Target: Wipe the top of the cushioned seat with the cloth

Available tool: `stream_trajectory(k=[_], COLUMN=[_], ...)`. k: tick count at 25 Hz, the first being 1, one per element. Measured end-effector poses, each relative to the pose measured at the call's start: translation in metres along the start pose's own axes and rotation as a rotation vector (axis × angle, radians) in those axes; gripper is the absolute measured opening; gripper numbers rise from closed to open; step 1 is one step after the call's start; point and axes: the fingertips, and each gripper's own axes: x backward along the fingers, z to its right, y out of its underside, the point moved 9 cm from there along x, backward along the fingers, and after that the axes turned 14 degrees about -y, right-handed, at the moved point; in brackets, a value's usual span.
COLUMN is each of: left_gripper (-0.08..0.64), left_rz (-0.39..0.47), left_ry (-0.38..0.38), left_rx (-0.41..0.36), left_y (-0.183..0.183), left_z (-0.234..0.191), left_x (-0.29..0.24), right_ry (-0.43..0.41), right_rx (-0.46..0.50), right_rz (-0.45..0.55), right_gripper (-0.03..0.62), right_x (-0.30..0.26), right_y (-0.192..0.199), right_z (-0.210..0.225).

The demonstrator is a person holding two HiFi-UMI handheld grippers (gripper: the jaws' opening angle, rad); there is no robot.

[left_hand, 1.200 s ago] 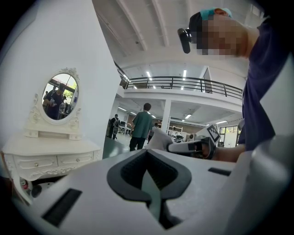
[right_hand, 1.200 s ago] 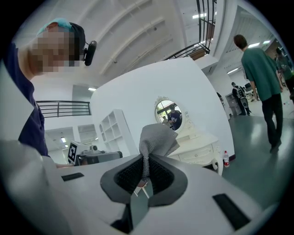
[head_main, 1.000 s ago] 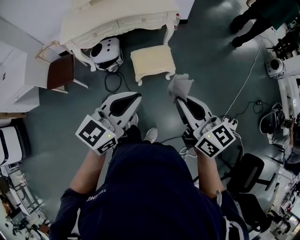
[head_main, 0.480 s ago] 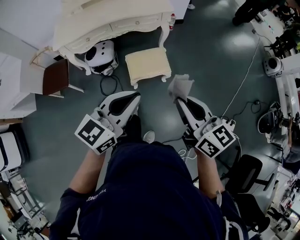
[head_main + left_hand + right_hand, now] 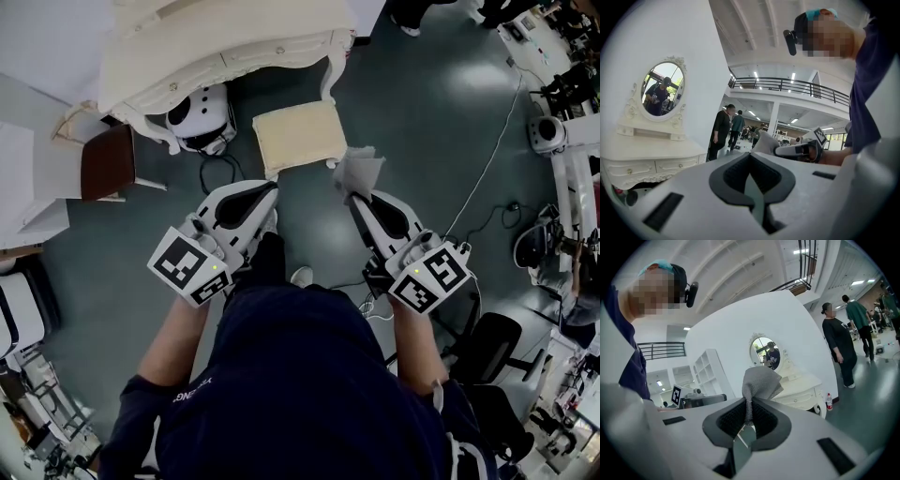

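Note:
The cushioned seat (image 5: 289,137) is a cream stool with curved white legs, standing on the dark floor ahead of both grippers in the head view. My right gripper (image 5: 360,198) is shut on a crumpled grey cloth (image 5: 359,172), held in the air just right of the stool's near corner. In the right gripper view the cloth (image 5: 759,379) sticks up from the closed jaws of that gripper (image 5: 749,414). My left gripper (image 5: 262,191) is shut with nothing in it, hovering below the stool's near edge. The left gripper view shows its jaws closed (image 5: 751,158).
A white dressing table (image 5: 216,47) with an oval mirror (image 5: 663,89) stands behind the stool, with a round white machine (image 5: 200,112) under it. A brown-seated chair (image 5: 105,161) is at left. Cables (image 5: 487,159), a black office chair (image 5: 492,347) and equipment lie right. People (image 5: 838,344) walk nearby.
The stool and dressing table have drifted slightly left and nearer in the head view as the person steps forward. Both grippers keep their pose, and the cloth stays held.

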Motion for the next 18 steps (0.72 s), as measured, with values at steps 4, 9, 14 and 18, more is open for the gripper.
stream_trajectory(k=[4, 9, 14, 18], left_gripper=[0.008, 0.008, 0.008, 0.008], left_rz=[-0.011, -0.02, -0.024, -0.042], left_ry=[0.012, 0.034, 0.043, 0.048], left_rx=[0.016, 0.037, 0.049, 0.053], left_y=[-0.008, -0.021, -0.032, -0.033], left_z=[-0.04, -0.094, -0.146, -0.176], left_x=[-0.014, -0.033, -0.053, -0.066], right_ry=[0.016, 0.041, 0.066, 0.088], right_rx=[-0.017, -0.026, -0.039, -0.056], right_rz=[-0.019, -0.042, -0.068, -0.089], right_gripper=[0.041, 0.041, 0.041, 0.041], right_x=[-0.037, -0.087, -0.133, -0.161], right_y=[-0.007, -0.02, -0.03, -0.031], right_z=[0.017, 0.039, 0.065, 0.084])
